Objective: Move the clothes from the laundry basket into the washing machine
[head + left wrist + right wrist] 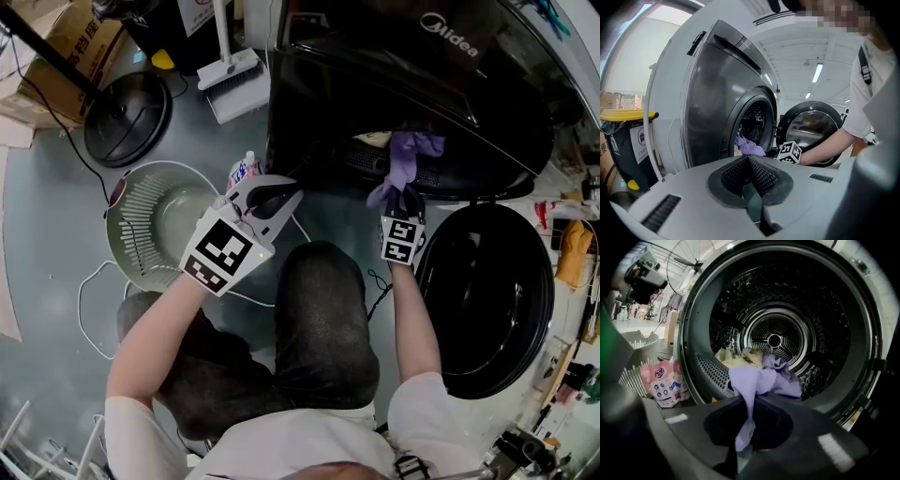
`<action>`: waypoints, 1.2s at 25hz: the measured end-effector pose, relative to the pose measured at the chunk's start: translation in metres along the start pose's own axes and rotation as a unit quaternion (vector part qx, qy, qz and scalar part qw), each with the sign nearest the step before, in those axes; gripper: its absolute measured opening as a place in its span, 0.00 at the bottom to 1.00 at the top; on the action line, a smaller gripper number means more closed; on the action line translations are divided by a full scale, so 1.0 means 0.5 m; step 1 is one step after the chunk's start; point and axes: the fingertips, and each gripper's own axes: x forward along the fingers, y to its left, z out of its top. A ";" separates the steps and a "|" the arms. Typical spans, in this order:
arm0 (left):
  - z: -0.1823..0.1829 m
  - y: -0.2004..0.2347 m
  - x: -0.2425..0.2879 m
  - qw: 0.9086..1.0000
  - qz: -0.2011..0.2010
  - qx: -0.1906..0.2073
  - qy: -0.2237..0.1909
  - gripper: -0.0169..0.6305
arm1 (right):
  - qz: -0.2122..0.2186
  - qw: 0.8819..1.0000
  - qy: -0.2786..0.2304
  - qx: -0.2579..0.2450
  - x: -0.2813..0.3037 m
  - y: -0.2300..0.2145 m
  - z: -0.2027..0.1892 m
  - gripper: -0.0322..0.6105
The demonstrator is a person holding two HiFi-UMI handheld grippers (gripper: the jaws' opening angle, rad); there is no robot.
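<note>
1. The right tool (747, 401) was clamped on a strip of the purple garment (757, 380), low centre of its own view, right at the mouth of the washing machine (412, 84). It looked held there to feed the cloth in.
2. The rest of the cloth draped over the lip of the drum (774, 340), beside cream clothes (736, 357) already inside.
3. The left tool (749, 161) had its jaws together on nothing, parked mid-frame in the head view, clear of the doorway.
4. The laundry basket (131, 234), left of frame, showed no clothes, so this was likely the last piece.
</note>
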 end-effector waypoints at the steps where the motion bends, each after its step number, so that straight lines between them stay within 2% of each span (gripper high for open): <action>1: 0.000 0.000 0.000 1.000 0.000 0.001 0.000 0.04 | -0.003 1.000 -0.008 -0.003 -0.002 -0.008 0.017 0.09; 12: 0.021 0.005 -0.009 1.000 0.002 0.007 -0.010 0.04 | -0.039 0.997 -0.059 -0.039 0.021 -0.101 0.150 0.09; 19: 0.024 0.006 -0.002 1.000 0.003 0.007 -0.012 0.04 | -0.059 0.991 -0.103 -0.069 0.040 -0.152 0.243 0.09; 26: 0.020 0.003 0.002 1.000 0.004 0.009 -0.008 0.04 | -0.116 0.979 -0.146 -0.086 0.053 -0.211 0.314 0.09; 30: 0.015 0.006 0.002 1.000 0.010 0.006 -0.005 0.04 | -0.155 0.972 -0.154 -0.086 0.060 -0.239 0.314 0.09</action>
